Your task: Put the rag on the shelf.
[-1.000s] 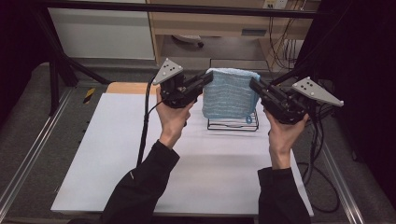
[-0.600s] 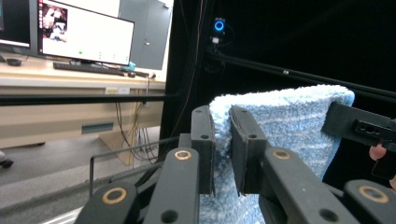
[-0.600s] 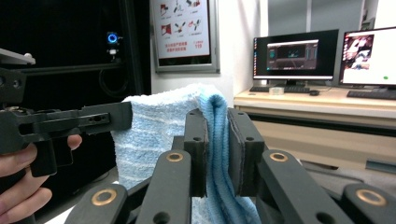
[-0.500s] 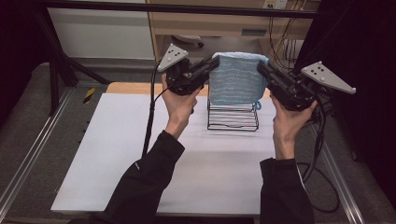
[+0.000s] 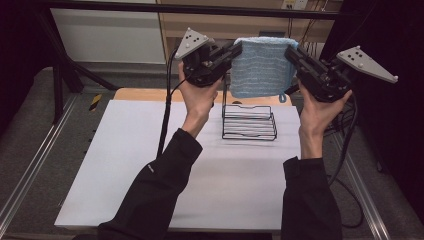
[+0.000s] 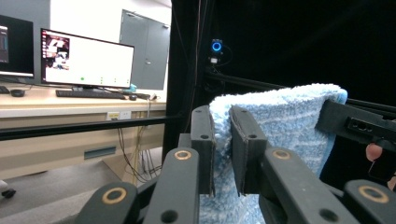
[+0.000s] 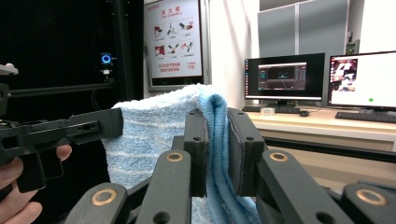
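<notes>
At the left of the high view, the left gripper (image 5: 235, 50) is held up above the far part of the desk (image 5: 150, 165), a grey three-cornered plate (image 5: 192, 42) on top of it and a black cable (image 5: 164, 120) hanging from it to the desk's white surface. Its jaws are pinched on the upper left corner of a light blue towel (image 5: 261, 67); in the left gripper view the left gripper (image 6: 222, 140) is seen with the fluffy cloth of the towel (image 6: 285, 126) squeezed between its two black pads.

The towel is held in the air between the two grippers, spread flat and hanging down from its top edge, a small loop showing at its lower right corner. Below it, a black wire rack (image 5: 249, 122) stands on the desk; the towel's lower edge is seen just above the rack's far side, apart from it.

At the right, the right gripper (image 5: 291, 52) is pinched on the towel's upper right corner, with its own grey plate (image 5: 367, 64) pointing outward. In the right gripper view the right gripper (image 7: 217, 140) is seen clamped on the folded edge of the towel (image 7: 149, 126), and the other gripper is visible farther off at the left of that view, gripping the opposite corner.
</notes>
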